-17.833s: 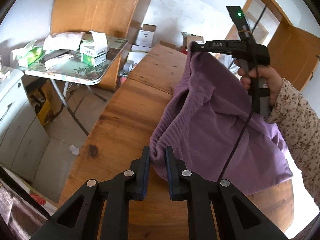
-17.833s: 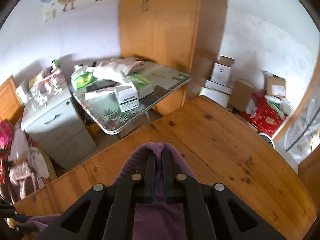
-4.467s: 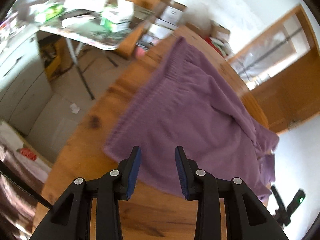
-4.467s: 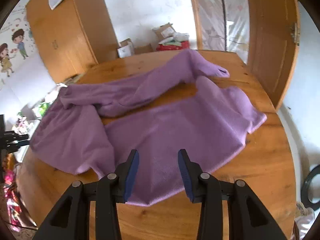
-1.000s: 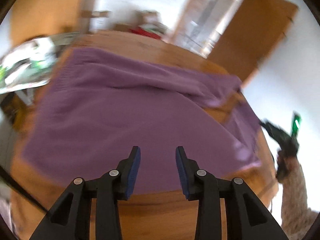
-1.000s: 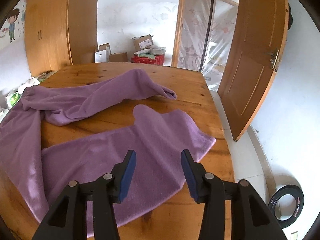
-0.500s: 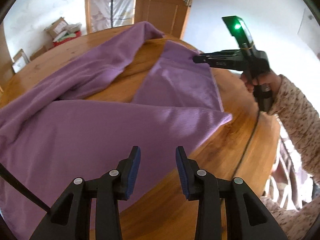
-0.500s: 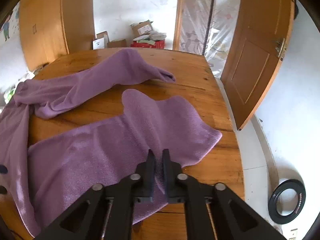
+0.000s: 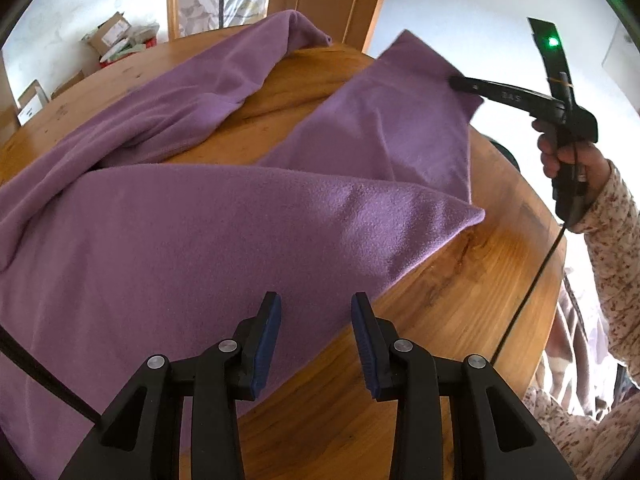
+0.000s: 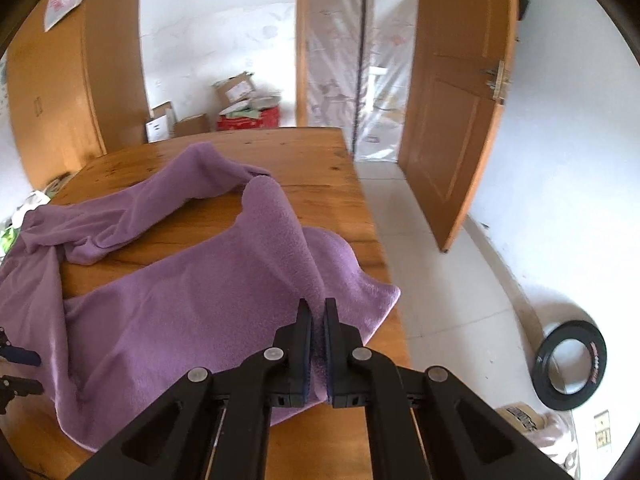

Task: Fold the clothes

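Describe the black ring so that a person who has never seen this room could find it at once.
Start at the wooden table carrying the purple garment, then look right to the white tiled floor below the open wooden door. The black ring lies flat there near the wall, the only dark round thing on the pale tiles.

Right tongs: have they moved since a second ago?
Yes. The right tongs have just been closing and now pinch the purple garment; against the wooden table they have lifted its near leg end into a raised ridge.
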The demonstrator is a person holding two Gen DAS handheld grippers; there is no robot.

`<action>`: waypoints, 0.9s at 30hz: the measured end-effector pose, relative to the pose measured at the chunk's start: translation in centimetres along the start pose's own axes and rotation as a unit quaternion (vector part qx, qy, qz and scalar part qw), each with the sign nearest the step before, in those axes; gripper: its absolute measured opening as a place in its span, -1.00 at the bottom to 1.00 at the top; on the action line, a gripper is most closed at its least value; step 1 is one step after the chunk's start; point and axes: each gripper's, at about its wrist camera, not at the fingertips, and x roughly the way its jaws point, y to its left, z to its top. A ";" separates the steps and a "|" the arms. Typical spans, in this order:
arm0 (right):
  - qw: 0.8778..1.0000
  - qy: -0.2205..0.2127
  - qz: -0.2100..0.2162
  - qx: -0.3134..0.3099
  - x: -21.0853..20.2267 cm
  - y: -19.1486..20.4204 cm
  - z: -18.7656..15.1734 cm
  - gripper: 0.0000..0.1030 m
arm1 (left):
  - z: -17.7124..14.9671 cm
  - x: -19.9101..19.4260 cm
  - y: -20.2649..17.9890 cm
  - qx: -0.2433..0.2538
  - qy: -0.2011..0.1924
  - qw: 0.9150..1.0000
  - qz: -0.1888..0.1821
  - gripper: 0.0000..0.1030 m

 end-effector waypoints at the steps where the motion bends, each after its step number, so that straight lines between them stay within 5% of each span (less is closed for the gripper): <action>1: 1.000 0.001 -0.006 0.002 -0.1 -0.3 -0.1 -0.90 | 0.0 0.0 0.0 0.000 0.000 1.000 -0.002 -0.27; 15: 0.995 0.025 -0.085 0.038 -0.7 -3.1 -2.5 -0.90 | -0.2 0.1 0.4 0.001 0.006 1.000 -0.020 -0.27; 27: 0.991 0.077 -0.090 0.064 2.2 -4.4 -3.7 -0.89 | -0.2 0.2 0.1 -0.001 0.007 1.000 -0.021 -0.27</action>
